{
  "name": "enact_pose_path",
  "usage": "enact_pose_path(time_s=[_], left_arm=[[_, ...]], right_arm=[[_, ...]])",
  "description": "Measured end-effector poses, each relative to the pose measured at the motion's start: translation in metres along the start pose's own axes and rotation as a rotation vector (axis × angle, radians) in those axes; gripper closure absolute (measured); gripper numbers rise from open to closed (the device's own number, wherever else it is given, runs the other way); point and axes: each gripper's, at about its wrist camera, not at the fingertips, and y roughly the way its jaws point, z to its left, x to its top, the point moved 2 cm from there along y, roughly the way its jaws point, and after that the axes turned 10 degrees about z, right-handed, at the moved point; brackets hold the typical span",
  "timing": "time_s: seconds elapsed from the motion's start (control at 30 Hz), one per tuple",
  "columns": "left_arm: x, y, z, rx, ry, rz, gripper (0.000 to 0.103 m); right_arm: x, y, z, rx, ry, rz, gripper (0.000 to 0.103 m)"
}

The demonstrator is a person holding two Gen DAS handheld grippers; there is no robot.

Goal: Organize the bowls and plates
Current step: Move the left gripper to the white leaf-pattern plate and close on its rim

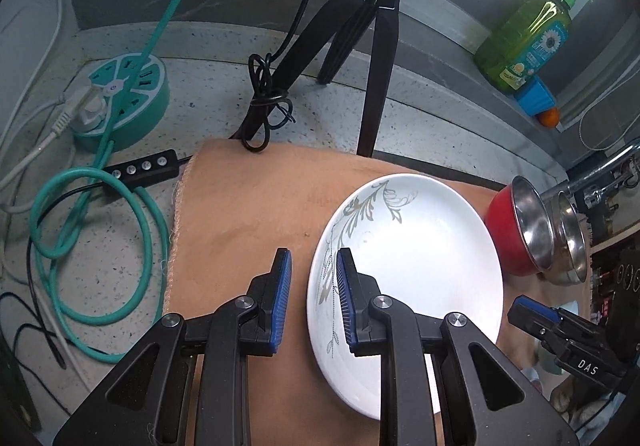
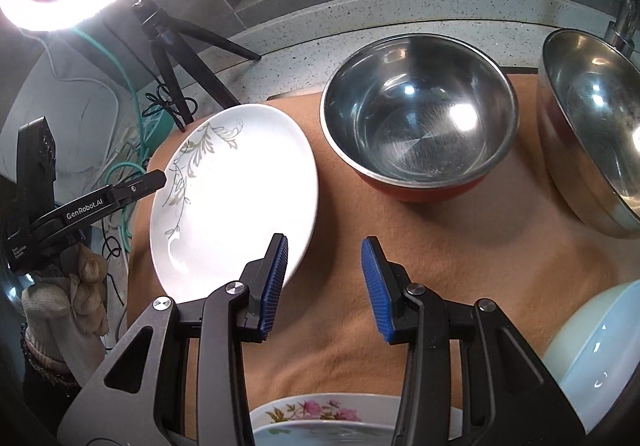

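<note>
Blue-padded fingers of the left gripper [image 1: 313, 300] stand apart astride the near-left rim of the white round plate with a grey leaf pattern [image 1: 420, 246], one finger over the plate's inner face, the other outside it over the tan cloth [image 1: 240, 213]; whether the pads touch the rim cannot be told. That plate lies on the cloth covering the speckled grey surface [image 1: 208, 101]. The right gripper [image 2: 325, 284] has its fingers spread wide, empty, above the cloth, its left finger just at the plate's near-right edge. Beyond it sits a steel-lined bowl with a red outside [image 2: 418, 129], upright, close beside the plate. A second steel bowl [image 2: 592, 149] stands to its right, tilted. A pale blue bowl [image 2: 592, 350] lies at the right edge, and a flower-patterned white plate [image 2: 320, 420] at the near edge. A black tripod [image 1: 372, 45] stands behind the cloth.
</note>
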Motion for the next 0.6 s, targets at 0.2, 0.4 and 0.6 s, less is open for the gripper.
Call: enact_pose_path(time_s=[0.2,0.4,0.6], left_arm=[[0.002,0.003,0.002,0.002,0.007,0.005,0.084],[0.004,0.008,0.002,-0.002,0.020,0.022,0.093],[0.004,0.011,0.001,0.000,0.028,0.034,0.095]], right_arm=[[0.001,0.008,0.005,0.005,-0.010,0.019,0.076],[0.004,0.018,0.005,0.016,-0.001,0.044,0.086],[0.007,0.023,0.008,0.028,-0.007,0.057,0.094]])
